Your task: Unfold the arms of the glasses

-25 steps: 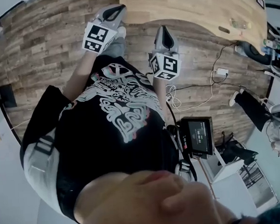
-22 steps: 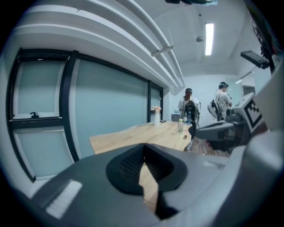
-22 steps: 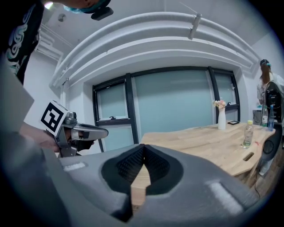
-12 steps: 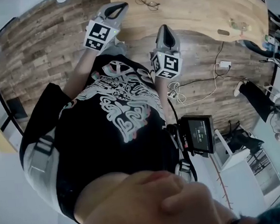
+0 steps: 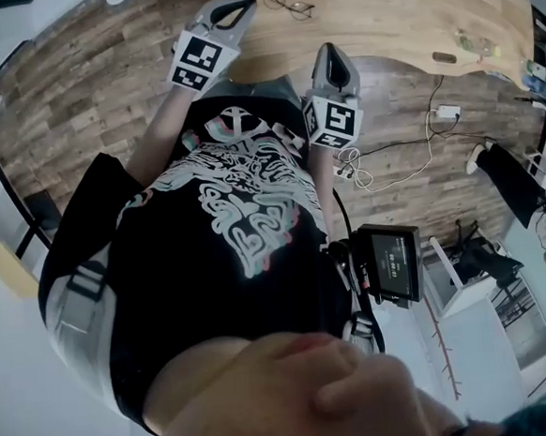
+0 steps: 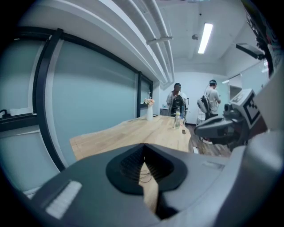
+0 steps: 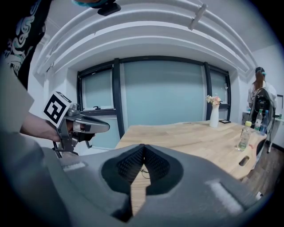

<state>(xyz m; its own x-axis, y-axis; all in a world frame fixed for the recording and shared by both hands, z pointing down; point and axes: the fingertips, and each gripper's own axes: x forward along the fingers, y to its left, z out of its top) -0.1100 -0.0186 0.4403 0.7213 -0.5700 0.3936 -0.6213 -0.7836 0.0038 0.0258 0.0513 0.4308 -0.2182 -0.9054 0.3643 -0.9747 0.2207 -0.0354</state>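
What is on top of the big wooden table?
Thin dark-framed glasses lie on the light wooden table. Farther along stand a clear plastic bottle and a white vase of flowers. The left tongs cover a bit of its edge.

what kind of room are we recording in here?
Probably an office meeting room pressed into use for recording: a long wooden table with a flower vase, frosted glass partition walls in black frames, and cables trailing over the wood-look floor.

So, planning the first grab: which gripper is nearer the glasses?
The left gripper: its tip lies over the table just beside the glasses, while the right gripper hangs further back, near the table's edge.
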